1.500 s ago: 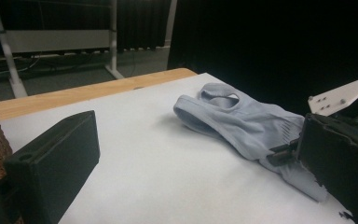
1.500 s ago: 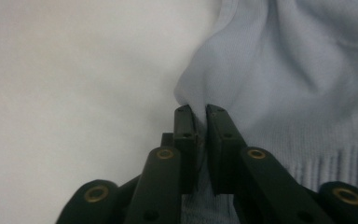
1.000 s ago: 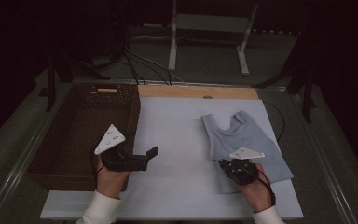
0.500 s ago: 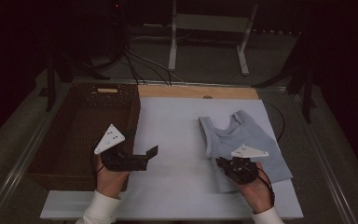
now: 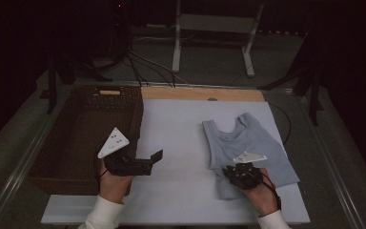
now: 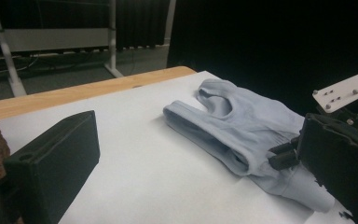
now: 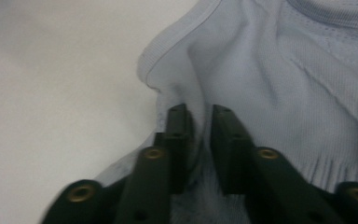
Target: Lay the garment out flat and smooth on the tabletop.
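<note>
Pinching a fold of the pale blue top [image 7: 270, 70], right gripper [image 7: 200, 122] (clear up close), left gripper [image 5: 158, 155] spread wide, holding nothing.

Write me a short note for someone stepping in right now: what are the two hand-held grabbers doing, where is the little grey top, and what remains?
Right gripper: jaws nearly shut, pinching a fold of the grey top near its left side edge.
Left gripper: open, holding nothing, hovering over the white mat beside the wicker basket.
Grey top: lying on the right half of the mat, rumpled where it is pinched.
Done: the grip on the top.
Left, probably: lift or fold the top, perhaps move it to the basket, which looks empty.
</note>
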A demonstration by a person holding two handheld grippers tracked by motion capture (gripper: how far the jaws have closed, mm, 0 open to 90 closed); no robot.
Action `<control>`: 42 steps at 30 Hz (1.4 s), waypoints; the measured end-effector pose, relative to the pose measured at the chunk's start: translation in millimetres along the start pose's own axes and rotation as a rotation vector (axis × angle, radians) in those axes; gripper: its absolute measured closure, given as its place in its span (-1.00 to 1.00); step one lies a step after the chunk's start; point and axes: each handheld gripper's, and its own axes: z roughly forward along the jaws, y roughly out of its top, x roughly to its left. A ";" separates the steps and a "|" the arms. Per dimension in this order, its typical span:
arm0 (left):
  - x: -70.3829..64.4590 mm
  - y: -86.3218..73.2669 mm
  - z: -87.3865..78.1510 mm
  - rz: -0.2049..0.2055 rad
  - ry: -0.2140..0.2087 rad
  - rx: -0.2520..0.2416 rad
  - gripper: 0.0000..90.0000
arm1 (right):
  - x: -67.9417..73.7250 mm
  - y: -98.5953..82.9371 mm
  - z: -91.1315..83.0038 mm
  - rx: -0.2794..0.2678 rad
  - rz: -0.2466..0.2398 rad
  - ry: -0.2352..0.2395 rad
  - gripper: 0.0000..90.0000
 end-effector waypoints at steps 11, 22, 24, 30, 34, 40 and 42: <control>-6.1 1.3 0.0 0.005 -0.001 0.000 -0.97 | 5.2 -2.0 -13.4 -0.018 -0.019 0.002 0.30; -28.2 -4.8 26.0 0.036 -0.051 0.041 -0.95 | -0.2 -15.9 -22.2 -0.030 0.001 -0.066 0.04; -32.0 -6.7 32.0 0.042 -0.062 0.047 -0.94 | -3.6 -16.7 -27.2 -0.053 0.011 -0.084 -0.02; -40.9 -12.8 50.0 0.060 -0.094 0.065 -0.92 | -16.5 -22.9 -38.3 -0.084 0.058 -0.144 -0.14; -43.1 -15.5 58.7 0.053 -0.115 0.053 -0.90 | -24.6 -27.7 -43.7 -0.105 0.088 -0.167 -0.25; -44.6 -20.7 70.2 0.048 -0.138 0.047 -0.84 | -31.4 -31.7 -50.2 -0.133 0.112 -0.202 -0.34; -45.0 -24.9 77.7 0.047 -0.147 0.049 -0.81 | -35.8 -34.4 -53.4 -0.145 0.123 -0.220 -0.35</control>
